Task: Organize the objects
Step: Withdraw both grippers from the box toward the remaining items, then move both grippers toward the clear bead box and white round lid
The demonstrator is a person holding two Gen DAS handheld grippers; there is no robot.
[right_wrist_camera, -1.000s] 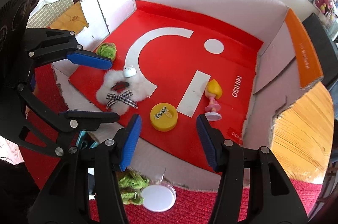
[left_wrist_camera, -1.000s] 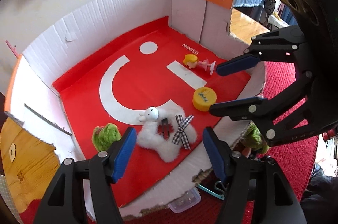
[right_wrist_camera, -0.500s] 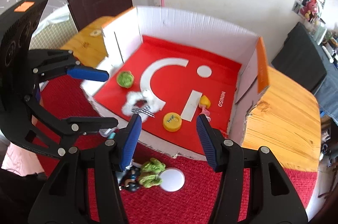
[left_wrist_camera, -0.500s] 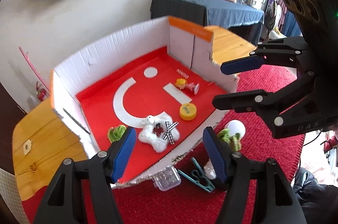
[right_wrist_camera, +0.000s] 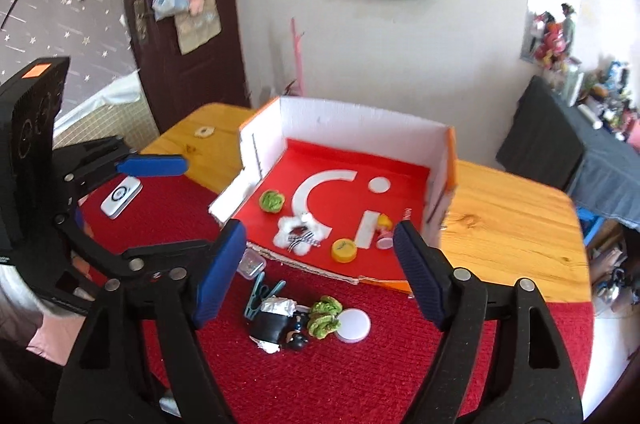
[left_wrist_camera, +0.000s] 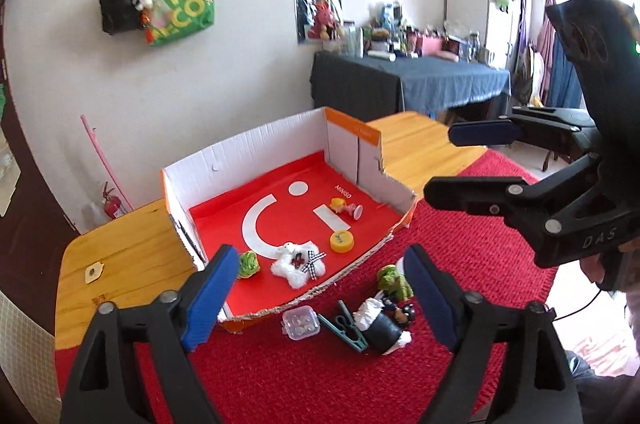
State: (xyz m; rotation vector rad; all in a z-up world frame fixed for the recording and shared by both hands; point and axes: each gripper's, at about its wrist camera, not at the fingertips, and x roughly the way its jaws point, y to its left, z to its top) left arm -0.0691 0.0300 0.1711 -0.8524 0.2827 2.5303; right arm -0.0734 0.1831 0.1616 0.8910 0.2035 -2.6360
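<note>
Both jaw pairs have just been opened wide, and nothing is held between the left gripper (left_wrist_camera: 316, 288) or the right gripper (right_wrist_camera: 320, 260). Compared with a second ago, both are seen higher and farther back from the cardboard box (left_wrist_camera: 248, 151). Below their tips, a green clothespin (right_wrist_camera: 260, 294), a black-and-white doll (right_wrist_camera: 276, 324) and a white lid (right_wrist_camera: 353, 320) lie on the red mat (right_wrist_camera: 400, 376), judged still to be sorted.

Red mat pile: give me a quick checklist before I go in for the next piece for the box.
1. Left gripper open and empty: ok.
2. Right gripper open and empty: ok.
3. Both raised clear of the cardboard box: ok.
4. Pieces left on the red mat: clear case, teal clip, black figure, green knit, white disc: not ok.
5. Black figure free of the clip: cannot tell.
</note>
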